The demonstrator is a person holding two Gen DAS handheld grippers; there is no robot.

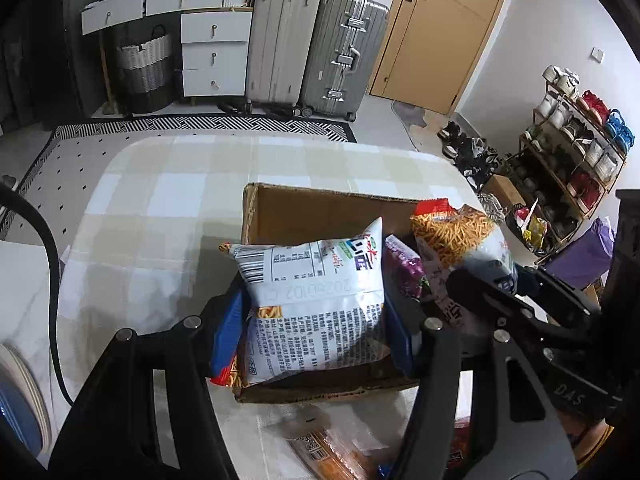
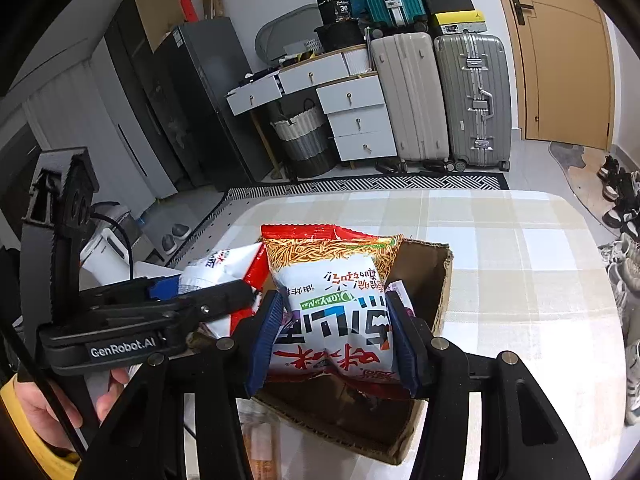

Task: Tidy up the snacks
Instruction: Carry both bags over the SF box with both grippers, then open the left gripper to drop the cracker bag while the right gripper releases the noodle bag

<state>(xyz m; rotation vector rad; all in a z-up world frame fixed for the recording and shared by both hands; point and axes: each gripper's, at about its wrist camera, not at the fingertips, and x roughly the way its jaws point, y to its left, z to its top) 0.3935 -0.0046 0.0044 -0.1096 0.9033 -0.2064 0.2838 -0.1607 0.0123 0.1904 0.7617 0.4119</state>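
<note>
Blue-padded left fingers (image 1: 312, 328) pinch a puffy white snack bag (image 1: 316, 300) above the cardboard box (image 1: 320, 208); right fingers (image 2: 332, 340) likewise clamp a red-and-white noodle-snack bag (image 2: 332, 304) over it.

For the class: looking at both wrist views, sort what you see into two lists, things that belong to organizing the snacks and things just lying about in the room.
Belongs to the job:
left snack bag
right snack bag
purple packet
cardboard box

Just lying about:
suitcases
drawer unit
laundry basket
shoe rack
</note>
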